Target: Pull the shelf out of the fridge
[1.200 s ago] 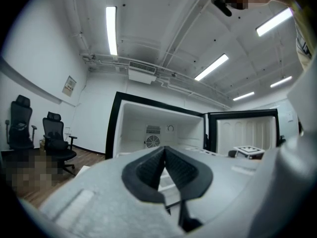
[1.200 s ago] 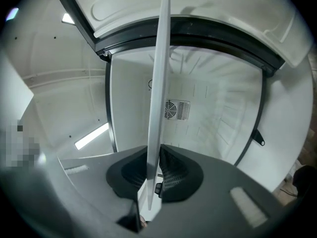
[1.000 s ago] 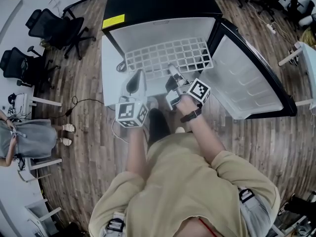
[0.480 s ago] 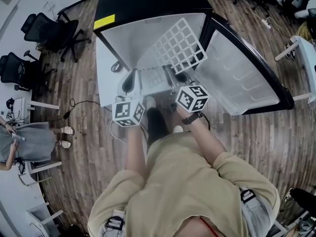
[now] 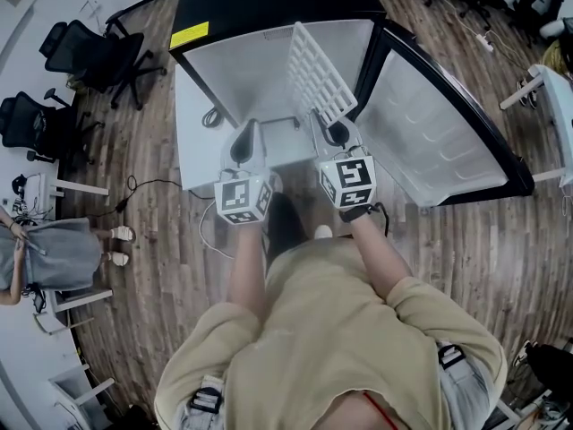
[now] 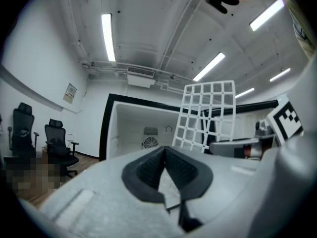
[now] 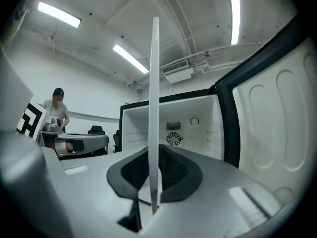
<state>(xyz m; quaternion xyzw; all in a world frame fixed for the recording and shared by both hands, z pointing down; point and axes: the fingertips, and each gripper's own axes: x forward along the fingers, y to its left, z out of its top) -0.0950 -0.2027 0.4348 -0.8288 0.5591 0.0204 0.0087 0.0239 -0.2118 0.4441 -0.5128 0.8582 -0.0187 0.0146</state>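
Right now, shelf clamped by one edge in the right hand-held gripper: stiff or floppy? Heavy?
Probably stiff: the shelf rises from the right hand-held gripper with its grid straight, no sag. Likely light for its size: it is an open lattice and looks thin seen edge-on. It might pivot in the grip, as only one edge is clamped.

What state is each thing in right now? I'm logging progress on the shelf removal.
Fridge door: wide open.
Shelf: turned upright on edge, gripped.
Right gripper: jaws shut on the shelf.
Left gripper: jaws shut, holding nothing.
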